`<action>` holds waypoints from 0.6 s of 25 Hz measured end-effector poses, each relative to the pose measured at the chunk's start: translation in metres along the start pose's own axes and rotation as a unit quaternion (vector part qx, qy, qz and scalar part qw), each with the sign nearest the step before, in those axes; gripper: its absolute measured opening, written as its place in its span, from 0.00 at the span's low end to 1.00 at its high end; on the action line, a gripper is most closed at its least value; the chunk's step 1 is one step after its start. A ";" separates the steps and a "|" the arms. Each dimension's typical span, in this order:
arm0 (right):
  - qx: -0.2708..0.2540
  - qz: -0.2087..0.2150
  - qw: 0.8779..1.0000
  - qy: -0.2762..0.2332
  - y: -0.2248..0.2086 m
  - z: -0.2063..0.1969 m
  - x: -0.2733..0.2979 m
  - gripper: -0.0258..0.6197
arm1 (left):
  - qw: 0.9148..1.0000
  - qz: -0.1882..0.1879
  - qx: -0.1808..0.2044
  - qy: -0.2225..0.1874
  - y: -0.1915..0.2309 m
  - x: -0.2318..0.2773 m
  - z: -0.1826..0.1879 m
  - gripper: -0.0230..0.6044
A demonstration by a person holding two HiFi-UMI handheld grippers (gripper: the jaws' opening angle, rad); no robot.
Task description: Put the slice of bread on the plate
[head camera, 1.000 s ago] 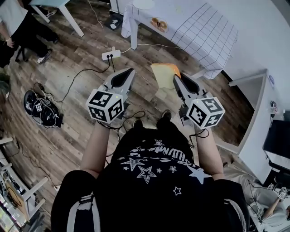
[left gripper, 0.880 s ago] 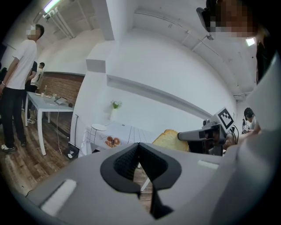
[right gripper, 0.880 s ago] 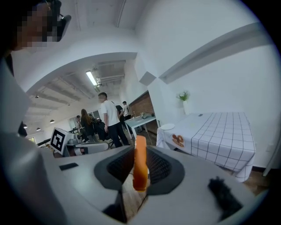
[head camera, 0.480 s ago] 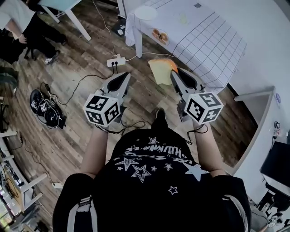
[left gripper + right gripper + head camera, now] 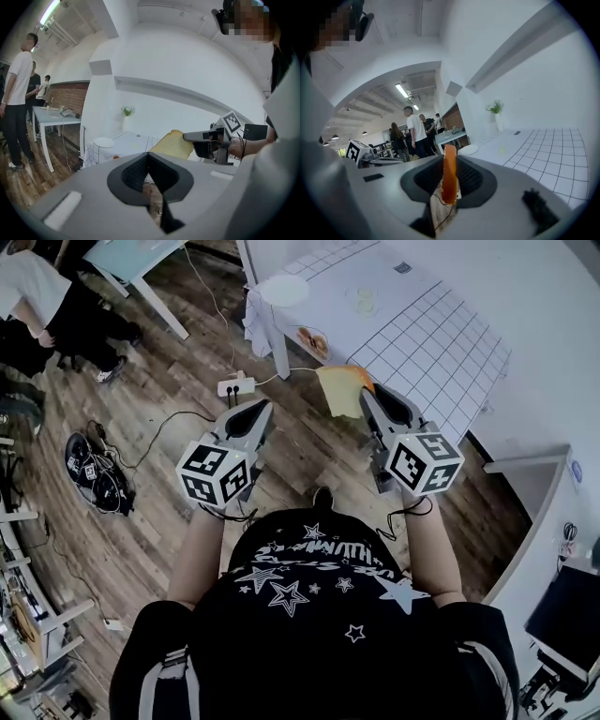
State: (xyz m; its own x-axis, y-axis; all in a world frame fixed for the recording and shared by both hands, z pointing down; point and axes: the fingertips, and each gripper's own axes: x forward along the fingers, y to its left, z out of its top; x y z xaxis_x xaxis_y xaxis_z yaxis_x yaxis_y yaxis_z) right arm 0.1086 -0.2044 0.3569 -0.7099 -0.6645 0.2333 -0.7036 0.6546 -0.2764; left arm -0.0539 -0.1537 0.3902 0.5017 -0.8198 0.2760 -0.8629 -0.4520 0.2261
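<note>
A slice of bread (image 5: 343, 390), pale with an orange-brown crust, is held in the air over the wooden floor by my right gripper (image 5: 367, 396), which is shut on its edge. In the right gripper view the slice (image 5: 449, 173) stands edge-on between the jaws. My left gripper (image 5: 262, 408) hangs level to its left, shut with nothing in it; its jaws meet in the left gripper view (image 5: 149, 157), where the bread (image 5: 176, 144) also shows. A white round plate (image 5: 281, 289) sits on the table's near-left corner, also visible as the plate (image 5: 103, 142) and the plate (image 5: 468, 150).
The table (image 5: 422, 324) with a white grid cloth stands ahead and to the right, an orange-brown item (image 5: 314, 341) near its edge. A power strip (image 5: 234, 387) and cables lie on the floor. Black gear (image 5: 89, 465) sits at left. People (image 5: 47, 306) stand at far left.
The table and plate have come nearer in the head view as the person walked towards them. Both grippers stay level, the right still carrying the bread.
</note>
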 end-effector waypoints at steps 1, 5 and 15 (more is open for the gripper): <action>-0.001 0.001 1.000 -0.001 -0.006 0.002 0.000 0.18 | 1.000 0.004 0.000 0.000 -0.001 0.004 0.001 0.05; 0.000 0.007 1.000 -0.006 -0.021 -0.005 0.000 0.18 | 1.000 0.018 0.002 -0.004 -0.003 0.015 -0.005 0.05; 0.007 0.035 0.999 -0.013 -0.031 -0.023 0.014 0.18 | 0.999 0.041 0.007 -0.017 -0.009 0.021 -0.018 0.05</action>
State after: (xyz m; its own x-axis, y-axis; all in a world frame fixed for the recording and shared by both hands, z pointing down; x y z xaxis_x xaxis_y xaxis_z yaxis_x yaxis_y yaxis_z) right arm 0.1196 -0.2259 0.3898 -0.7561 -0.6267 0.1886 -0.6518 0.6949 -0.3039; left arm -0.0346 -0.1607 0.4103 0.4276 -0.8656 0.2607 -0.9017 -0.3879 0.1910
